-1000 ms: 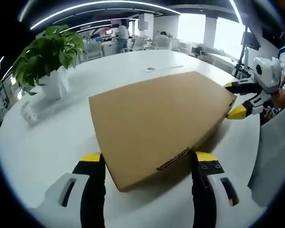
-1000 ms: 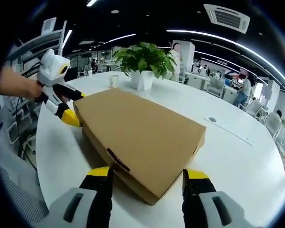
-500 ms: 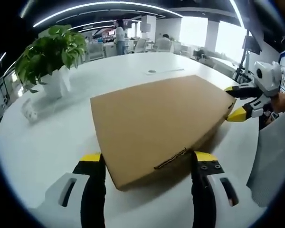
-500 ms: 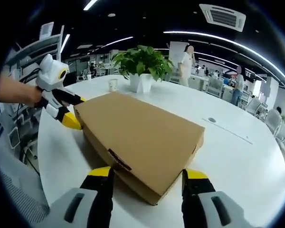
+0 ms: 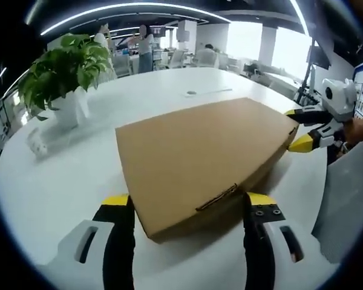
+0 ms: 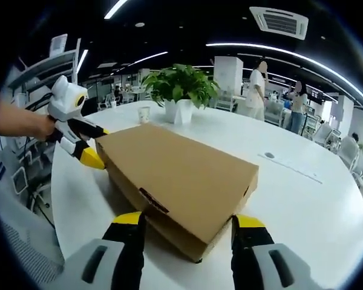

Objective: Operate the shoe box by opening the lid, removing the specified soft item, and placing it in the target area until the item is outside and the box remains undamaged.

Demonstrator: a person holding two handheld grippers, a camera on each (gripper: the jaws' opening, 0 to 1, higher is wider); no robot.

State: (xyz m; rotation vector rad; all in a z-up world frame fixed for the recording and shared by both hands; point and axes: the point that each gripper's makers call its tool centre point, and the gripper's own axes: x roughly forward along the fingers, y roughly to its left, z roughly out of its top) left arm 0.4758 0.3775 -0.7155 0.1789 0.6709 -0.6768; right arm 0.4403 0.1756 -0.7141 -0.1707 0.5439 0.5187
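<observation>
A closed brown cardboard shoe box point(image 5: 199, 154) lies flat on the white round table point(image 5: 66, 181), its lid down. My left gripper point(image 5: 189, 204) is open, with one jaw on each side of the box's near corner. In the right gripper view the same box point(image 6: 181, 172) runs away from me. There my right gripper point(image 6: 189, 220) is open astride the opposite corner. The right gripper point(image 5: 302, 128) comes in from the right of the left gripper view, open at the box's far end. The left gripper point(image 6: 94, 145) enters the right gripper view from the left. Whether any jaw touches the cardboard cannot be told.
A potted green plant point(image 5: 63, 72) point(image 6: 181, 90) stands on the table beyond the box, with a small paper cup point(image 6: 144, 113) beside it. A person's hand point(image 6: 18, 121) holds the left gripper. The table edge point(image 6: 60, 199) curves close by. People walk in the office behind.
The box and both grippers have stayed almost still, with only a small shift of both cameras. People in the background have walked across.
</observation>
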